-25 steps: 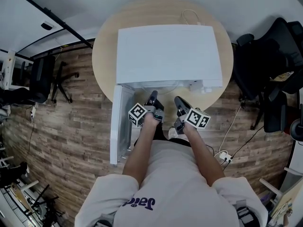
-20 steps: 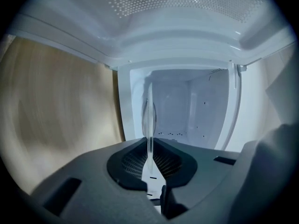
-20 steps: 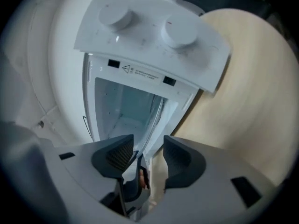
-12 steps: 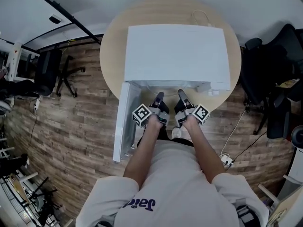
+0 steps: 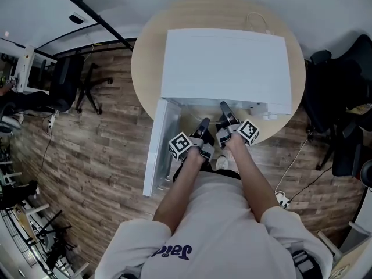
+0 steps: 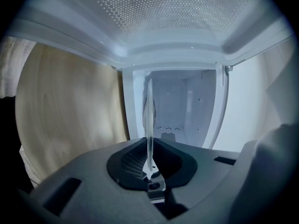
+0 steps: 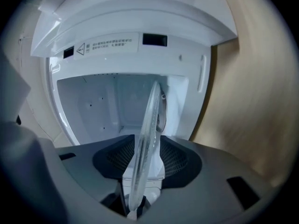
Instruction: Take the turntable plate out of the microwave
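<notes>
Head view is showing a person standing at a round pale wooden table (image 5: pixel 145 68), reaching the grey two-jaw left gripper (image 5: pixel 204 124) and the matching right gripper (image 5: pixel 224 109) into the open front of a white box-shaped microwave (image 5: pixel 226 63), whose white door (image 5: pixel 157 150) is hanging open on the person's left. The left gripper is clamping almost fully closed on the rim of the clear round glass turntable plate (image 7: pixel 147 134), which is showing edge-on in both gripper views and reaching from the jaws toward the white cavity; how much of it is lying inside I cannot tell. The right gripper is standing wide around the same plate: its jaws have just been opening far apart and then closing in a little, the glass is sitting between them, and the dark ribbed pads (image 7: pixel 176 158) are staying clear of it on both sides. By my judgement the plate is hanging on one narrow pinch alone. That is where the risk is lying: smooth glass held by a thin rim could be pivoting or sliding in the pads if the left hand is pulling back before the right one is biting. A sagging far edge could be catching on the microwave's sill, and a slip could be sending the plate onto the table edge or the plank floor (image 5: pixel 99 156) beyond. Closing the right jaws off-centre could also be levering the plate against the left grip.
</notes>
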